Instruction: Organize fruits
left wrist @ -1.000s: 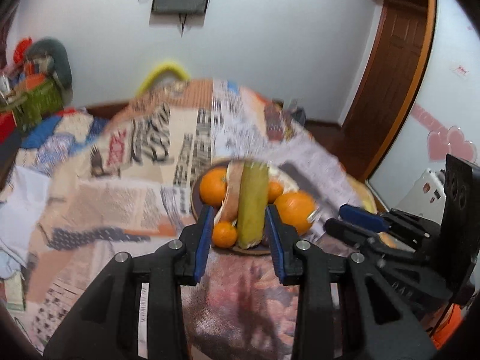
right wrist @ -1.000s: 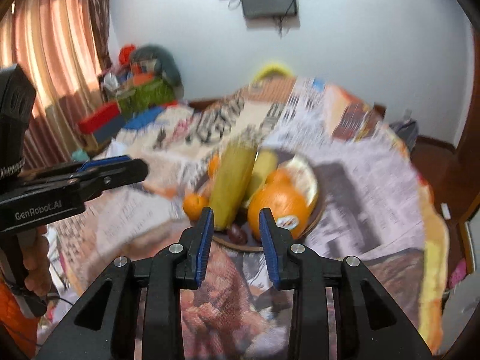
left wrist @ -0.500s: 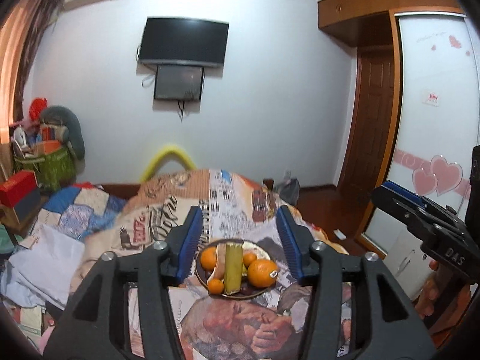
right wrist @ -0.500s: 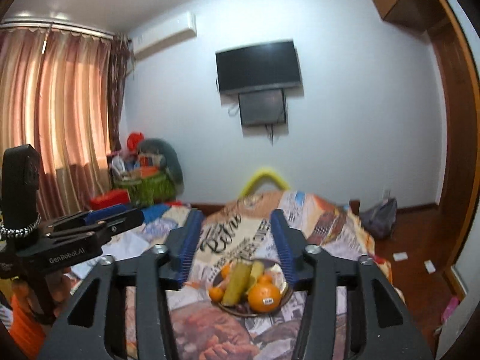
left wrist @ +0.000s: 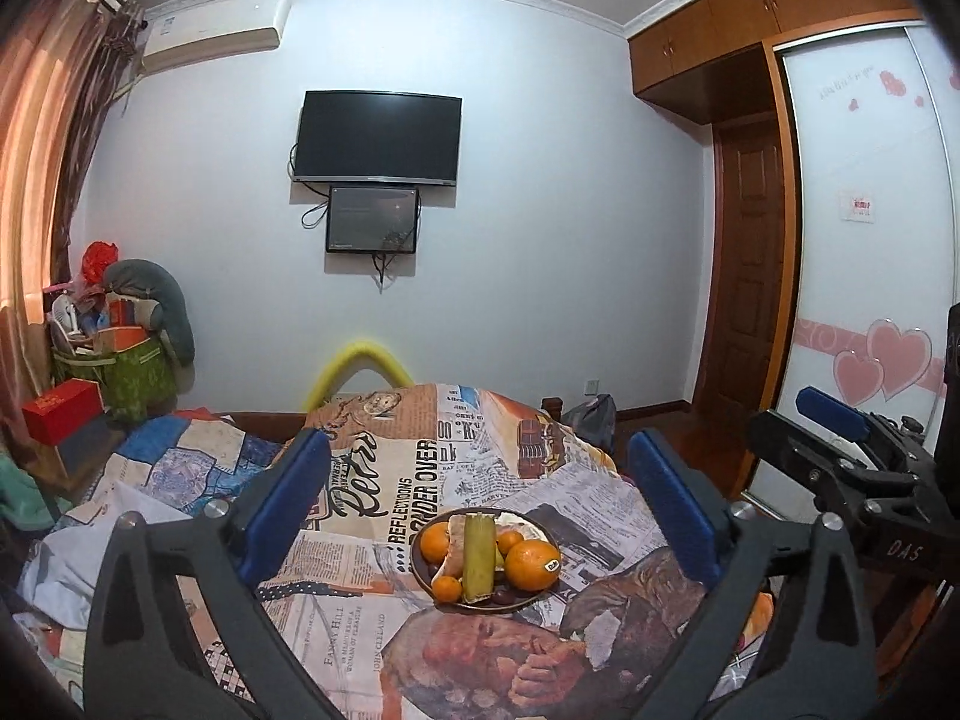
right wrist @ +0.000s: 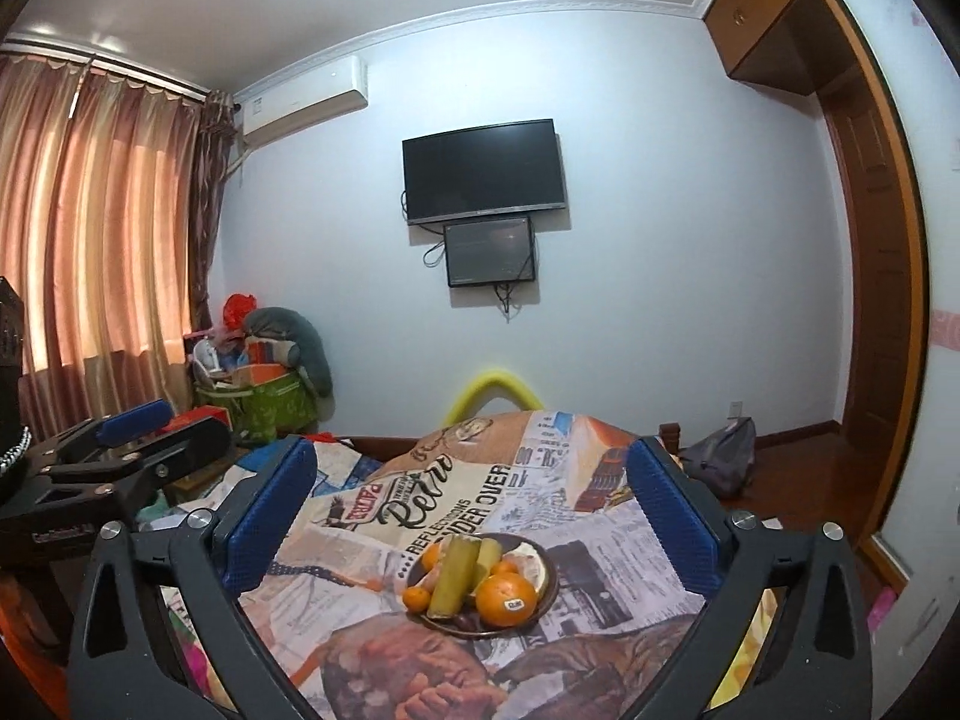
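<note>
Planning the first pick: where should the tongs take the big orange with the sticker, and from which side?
Probably grip the big orange across its widest part, coming from above on the near right. It sits at the plate's front right edge with open rim beside it, while the long green stalk crowds its left. Both tongs, left and right, are open and well back.

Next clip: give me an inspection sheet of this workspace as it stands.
Surface: bed under newspaper-print cover.
Job's things: plate holding large stickered orange, smaller oranges, upright green stalk.
Clutter: green bag stuffed with items, red box.
Grippers: left claw open, empty; right claw open, empty; both short of the plate.
Cables: wires dangling below wall screens.
Surroundings: TV, curtains, wooden door.
</note>
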`<state>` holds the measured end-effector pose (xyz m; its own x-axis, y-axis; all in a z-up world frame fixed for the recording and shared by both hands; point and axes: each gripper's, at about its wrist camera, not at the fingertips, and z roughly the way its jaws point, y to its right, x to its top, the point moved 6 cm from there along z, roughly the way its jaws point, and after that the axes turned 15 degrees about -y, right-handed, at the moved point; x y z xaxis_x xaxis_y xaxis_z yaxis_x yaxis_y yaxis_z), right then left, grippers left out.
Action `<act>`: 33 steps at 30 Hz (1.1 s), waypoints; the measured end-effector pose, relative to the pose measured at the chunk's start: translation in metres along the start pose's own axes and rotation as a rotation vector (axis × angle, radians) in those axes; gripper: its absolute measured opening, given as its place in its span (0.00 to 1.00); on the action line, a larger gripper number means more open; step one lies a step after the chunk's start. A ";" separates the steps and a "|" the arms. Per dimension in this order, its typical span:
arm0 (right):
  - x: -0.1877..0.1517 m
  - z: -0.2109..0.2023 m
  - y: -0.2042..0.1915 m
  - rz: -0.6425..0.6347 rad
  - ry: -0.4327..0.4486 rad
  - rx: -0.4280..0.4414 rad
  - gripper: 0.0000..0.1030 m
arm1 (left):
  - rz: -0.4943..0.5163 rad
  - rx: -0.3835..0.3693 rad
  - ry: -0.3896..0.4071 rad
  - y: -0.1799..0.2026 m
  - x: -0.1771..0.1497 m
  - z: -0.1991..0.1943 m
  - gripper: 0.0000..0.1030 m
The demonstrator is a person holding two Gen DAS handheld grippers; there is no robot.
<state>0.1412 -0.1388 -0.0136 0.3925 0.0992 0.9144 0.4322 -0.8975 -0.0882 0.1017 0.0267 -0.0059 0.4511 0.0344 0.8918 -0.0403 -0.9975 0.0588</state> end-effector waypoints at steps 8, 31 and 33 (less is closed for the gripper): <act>-0.007 -0.009 0.004 -0.004 -0.002 -0.011 1.00 | 0.005 0.001 0.001 0.001 -0.003 -0.001 1.00; -0.006 -0.013 0.002 -0.015 -0.002 -0.019 1.00 | 0.022 0.002 -0.002 0.007 -0.006 0.001 1.00; -0.006 -0.012 0.002 -0.016 -0.002 -0.020 1.00 | 0.022 0.000 -0.004 0.007 -0.006 0.001 1.00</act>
<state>0.1302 -0.1467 -0.0149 0.3873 0.1140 0.9149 0.4221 -0.9041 -0.0661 0.0998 0.0197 -0.0117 0.4539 0.0122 0.8910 -0.0501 -0.9980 0.0392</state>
